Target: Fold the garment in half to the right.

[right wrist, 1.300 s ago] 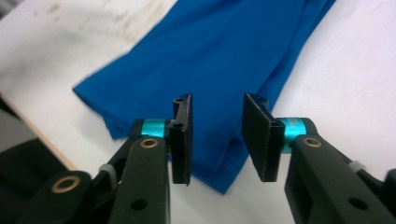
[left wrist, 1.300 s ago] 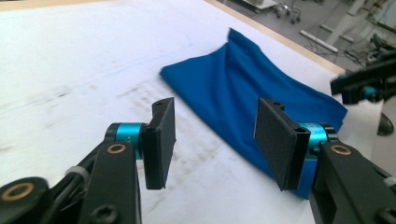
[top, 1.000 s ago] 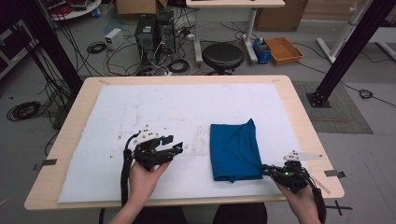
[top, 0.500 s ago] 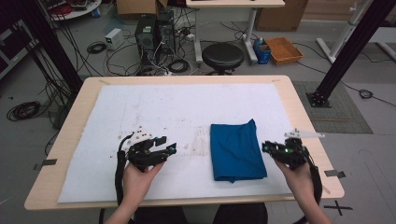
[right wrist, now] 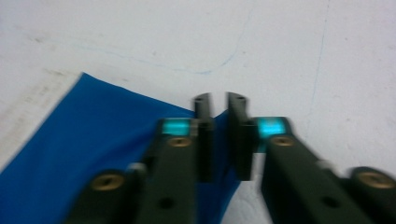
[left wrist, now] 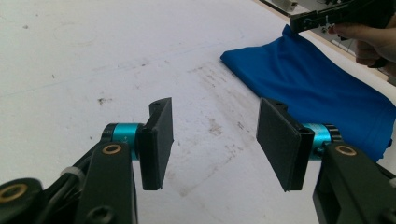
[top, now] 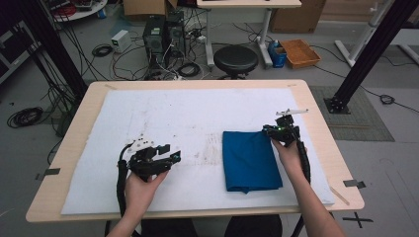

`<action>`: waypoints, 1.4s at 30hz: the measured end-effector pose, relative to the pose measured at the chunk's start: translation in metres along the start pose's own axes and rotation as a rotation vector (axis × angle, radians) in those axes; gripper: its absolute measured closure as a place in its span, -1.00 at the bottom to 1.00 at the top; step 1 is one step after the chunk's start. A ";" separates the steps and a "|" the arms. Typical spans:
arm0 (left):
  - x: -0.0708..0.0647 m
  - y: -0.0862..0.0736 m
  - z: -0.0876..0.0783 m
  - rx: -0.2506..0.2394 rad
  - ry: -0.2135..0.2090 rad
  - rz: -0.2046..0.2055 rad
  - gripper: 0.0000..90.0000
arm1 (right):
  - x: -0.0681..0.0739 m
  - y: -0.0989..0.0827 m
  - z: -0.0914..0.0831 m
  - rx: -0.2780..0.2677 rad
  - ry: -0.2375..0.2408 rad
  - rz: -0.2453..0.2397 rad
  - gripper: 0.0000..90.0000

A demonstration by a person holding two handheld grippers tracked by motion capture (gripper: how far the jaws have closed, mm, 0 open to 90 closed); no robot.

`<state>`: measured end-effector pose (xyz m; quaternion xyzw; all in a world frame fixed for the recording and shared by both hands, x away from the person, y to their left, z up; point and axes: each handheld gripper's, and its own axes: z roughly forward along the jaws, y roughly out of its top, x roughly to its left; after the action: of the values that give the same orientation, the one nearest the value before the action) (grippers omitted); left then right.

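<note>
**Right jaws at the cloth's far corner, left jaws waiting wide**

My right gripper (top: 271,132) sits at the far right corner of the folded blue cloth (top: 249,160), at about one o'clock from the cloth's middle. Its jaws have just been closing and now stand narrow, with a thin slot between the pads; in the right gripper view the cloth's (right wrist: 79,154) corner lies under and between them, but blur keeps me from telling whether the pads pinch the fabric.

My left gripper (top: 170,153) hovers over the bare white mat (top: 173,113) at about nine o'clock from the cloth, well apart from it. Its jaws stand wide with nothing between them, and only the stained mat (left wrist: 93,60) shows in the gap.

The cloth lies flat on the right half of the worktop (top: 84,106), near my edge of the mat. In the left gripper view it (left wrist: 317,98) stretches off toward two o'clock.
</note>
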<state>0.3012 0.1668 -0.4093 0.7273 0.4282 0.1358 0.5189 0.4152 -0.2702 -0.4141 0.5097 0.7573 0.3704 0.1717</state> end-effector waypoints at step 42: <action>0.002 -0.005 0.008 0.024 -0.007 -0.002 -0.01 | -0.020 -0.045 -0.026 -0.037 0.013 0.073 0.71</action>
<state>0.3052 0.1633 -0.4173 0.7336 0.4286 0.1276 0.5117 0.3780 -0.3072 -0.4319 0.5315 0.7323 0.3935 0.1623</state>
